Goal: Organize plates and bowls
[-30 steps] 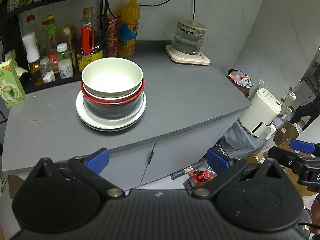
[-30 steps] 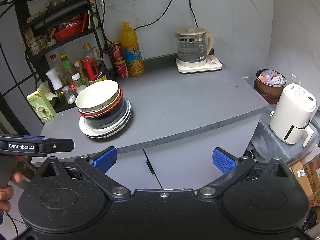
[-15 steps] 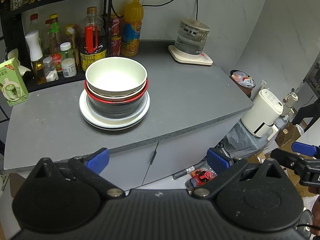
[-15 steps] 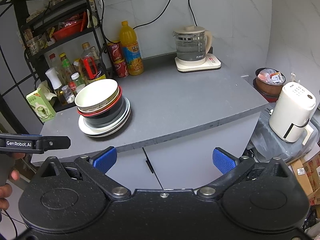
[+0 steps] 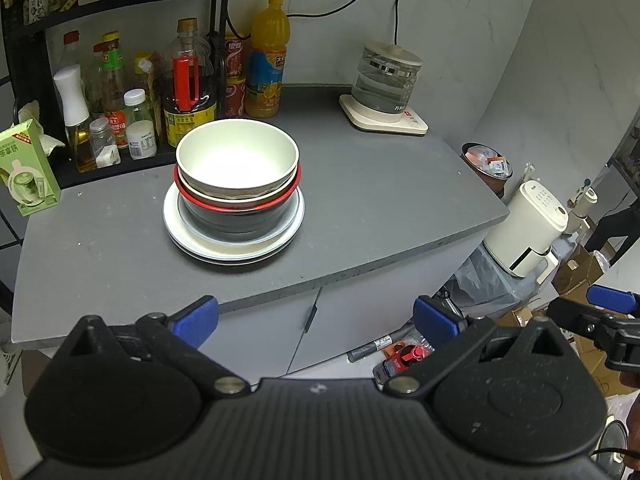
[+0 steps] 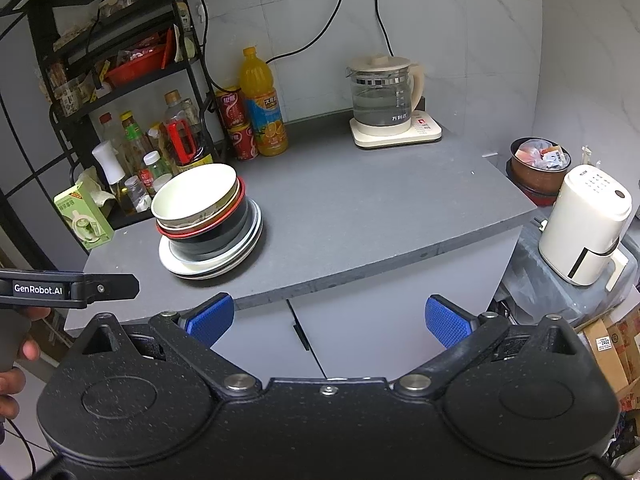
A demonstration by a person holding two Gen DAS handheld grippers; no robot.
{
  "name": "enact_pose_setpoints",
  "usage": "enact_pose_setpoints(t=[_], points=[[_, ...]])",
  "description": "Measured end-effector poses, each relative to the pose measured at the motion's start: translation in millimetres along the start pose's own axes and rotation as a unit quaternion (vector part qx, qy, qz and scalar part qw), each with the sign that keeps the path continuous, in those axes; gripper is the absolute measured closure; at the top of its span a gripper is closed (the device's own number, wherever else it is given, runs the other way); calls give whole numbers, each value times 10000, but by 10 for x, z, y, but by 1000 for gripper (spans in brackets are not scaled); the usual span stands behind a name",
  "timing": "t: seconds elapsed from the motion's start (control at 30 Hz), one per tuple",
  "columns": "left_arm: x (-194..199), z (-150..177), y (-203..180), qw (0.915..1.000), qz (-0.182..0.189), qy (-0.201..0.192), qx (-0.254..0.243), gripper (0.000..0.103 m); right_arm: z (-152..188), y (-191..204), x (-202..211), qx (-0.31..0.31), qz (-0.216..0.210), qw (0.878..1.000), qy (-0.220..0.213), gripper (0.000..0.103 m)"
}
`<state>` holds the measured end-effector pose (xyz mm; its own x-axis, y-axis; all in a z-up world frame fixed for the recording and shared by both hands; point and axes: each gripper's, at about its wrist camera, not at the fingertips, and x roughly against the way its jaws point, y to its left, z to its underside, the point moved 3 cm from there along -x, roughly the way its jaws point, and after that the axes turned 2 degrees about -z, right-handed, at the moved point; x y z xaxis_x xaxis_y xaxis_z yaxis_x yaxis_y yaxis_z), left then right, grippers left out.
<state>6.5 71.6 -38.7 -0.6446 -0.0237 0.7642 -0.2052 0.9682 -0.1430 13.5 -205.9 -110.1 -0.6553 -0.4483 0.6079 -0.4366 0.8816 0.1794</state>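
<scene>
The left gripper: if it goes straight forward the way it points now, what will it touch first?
Probably the front edge of the grey countertop, or the cabinet door just under it. The left gripper is open and short of the counter. The stack of bowls and plates lies beyond; depth is unclear.

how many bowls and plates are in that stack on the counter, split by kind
bowls: 3 (cream bowl on top, a beige bowl under it, black bowl with a red rim below)
plates: at least 2 (white plate over a darker plate; the rims are too tightly stacked to be sure)
total: at least 5
</scene>
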Motion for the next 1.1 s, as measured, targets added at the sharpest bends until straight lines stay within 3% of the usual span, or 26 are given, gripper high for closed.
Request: enact_pose_setpoints(t=[1.1], points=[[78,13,-27,9998,-87,-124,-149,0,10,-32,7,-24,-25,10000,2,0]])
